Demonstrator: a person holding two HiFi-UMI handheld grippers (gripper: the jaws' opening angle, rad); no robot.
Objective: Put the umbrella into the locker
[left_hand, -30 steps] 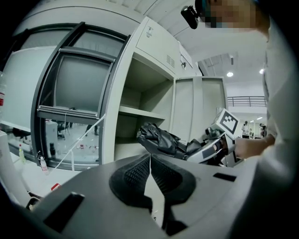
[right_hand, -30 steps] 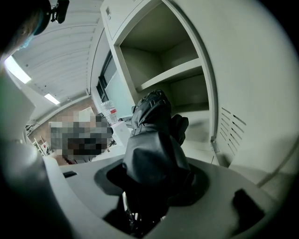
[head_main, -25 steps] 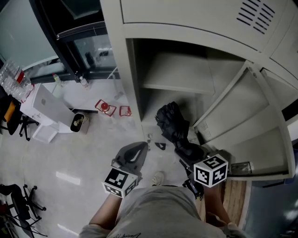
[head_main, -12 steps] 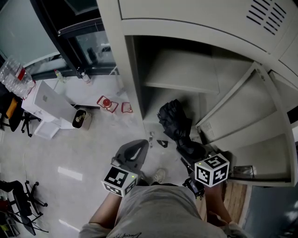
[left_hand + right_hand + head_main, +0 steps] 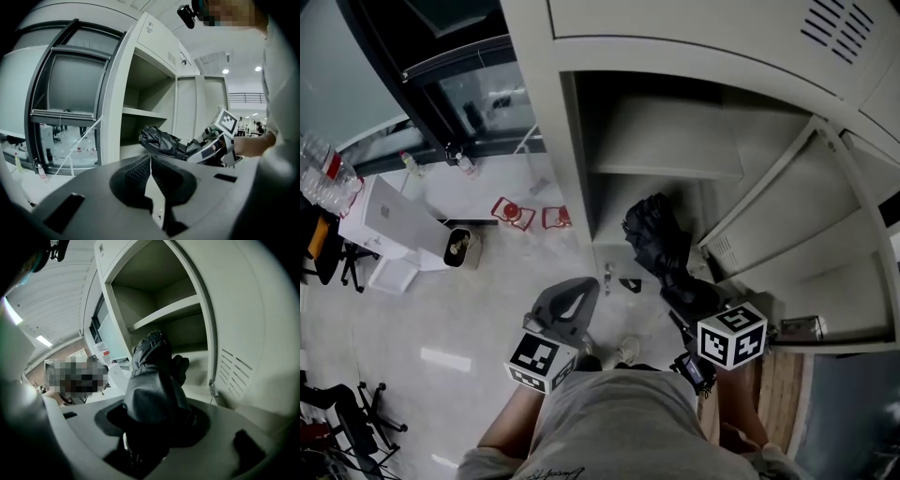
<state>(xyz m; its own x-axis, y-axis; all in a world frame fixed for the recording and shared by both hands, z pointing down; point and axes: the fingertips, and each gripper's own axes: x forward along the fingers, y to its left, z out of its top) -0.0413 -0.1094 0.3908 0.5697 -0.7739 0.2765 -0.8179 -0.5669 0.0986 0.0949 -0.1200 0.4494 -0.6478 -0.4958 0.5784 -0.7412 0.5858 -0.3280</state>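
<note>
The floor (image 5: 441,319) is pale glossy tile, with a white box (image 5: 394,220), a small bin (image 5: 457,247) and 2 red items (image 5: 530,216) lying near a dark-framed glass wall (image 5: 459,84). A grey locker (image 5: 675,56) stands open, its door (image 5: 806,216) swung out to the right, with 1 shelf (image 5: 666,159) across the inside.

Only the head view takes in the floor clutter. The left gripper view shows the umbrella (image 5: 161,140) side-on, with ceiling lights and a bright hall behind. The right gripper view alone shows the vent slots (image 5: 234,369) on the inside of the door.

The left claw (image 5: 151,161) is closed on nothing, its pads meeting at the tips, and hangs low in front of the person, well apart from the locker. The right claw (image 5: 692,300) is clamped on the lower end of the folded black umbrella, which slants up and away from it. The umbrella's far end sits at the mouth of the compartment under the shelf; whether it touches the locker I cannot tell.
</note>
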